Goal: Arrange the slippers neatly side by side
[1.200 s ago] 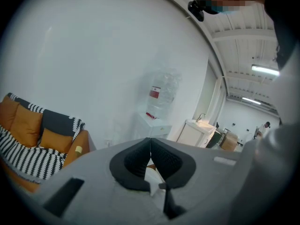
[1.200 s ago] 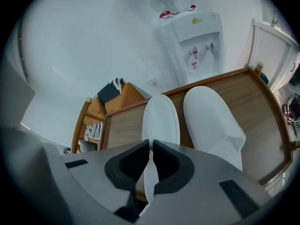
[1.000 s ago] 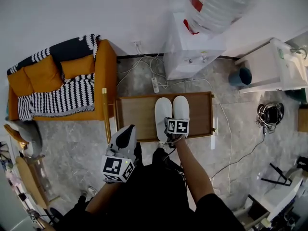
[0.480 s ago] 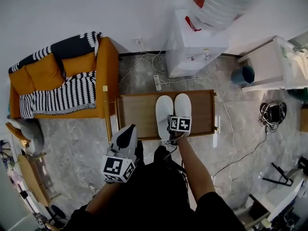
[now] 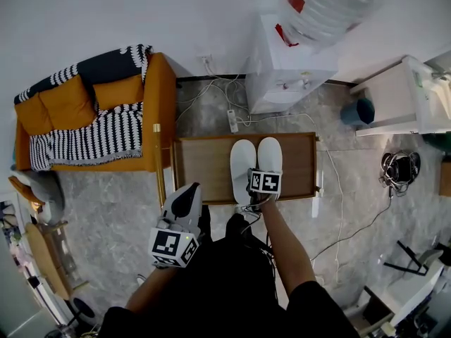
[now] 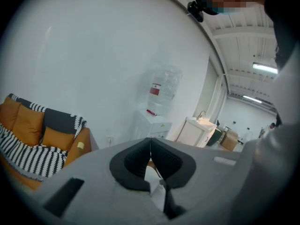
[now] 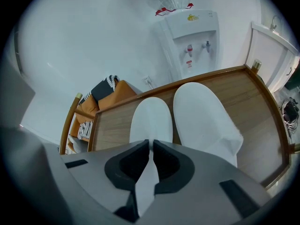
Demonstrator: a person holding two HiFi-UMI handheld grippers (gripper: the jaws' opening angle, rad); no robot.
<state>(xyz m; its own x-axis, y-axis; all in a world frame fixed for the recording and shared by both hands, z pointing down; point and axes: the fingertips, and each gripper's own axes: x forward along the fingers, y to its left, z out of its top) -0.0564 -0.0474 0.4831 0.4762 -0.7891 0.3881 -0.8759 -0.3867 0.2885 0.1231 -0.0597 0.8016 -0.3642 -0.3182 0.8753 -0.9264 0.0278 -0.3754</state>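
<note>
- Between the pads of the right tongs (image 7: 150, 146) runs a thin white strip, the heel end of one slipper. The tongs are clenched on it.
- Slippers counted: two, both white, lying on the desk (image 7: 112, 125) with their toes pointing away from the right tongs.
- First slipper (image 7: 151, 118): straight ahead of the right tongs and held by them.
- Second slipper (image 7: 201, 114): just to the outer side of the right tongs, close alongside the first and parallel to it. Whether the two touch cannot be made out.
- Tongs counted: two. The left tongs (image 6: 150, 149) are clenched pad to pad on nothing, raised off the desk's near edge and well apart from both slippers.
- Desk counted: one, wooden, with a raised rim.
- Beyond the desk from both tongs stands one water dispenser (image 5: 285, 69) carrying one bottle (image 5: 331, 5).
- Off to the outer side of the left tongs stands one orange sofa (image 5: 158, 111) with two orange cushions (image 5: 67, 108).
- Hidden: the body of the right tongs covers the heel of the first slipper and part of the heel of the second.
- Cut off: the top of the bottle in the head view.
- The left tongs' own view shows almost nothing of the desk, which lies behind their body.
</note>
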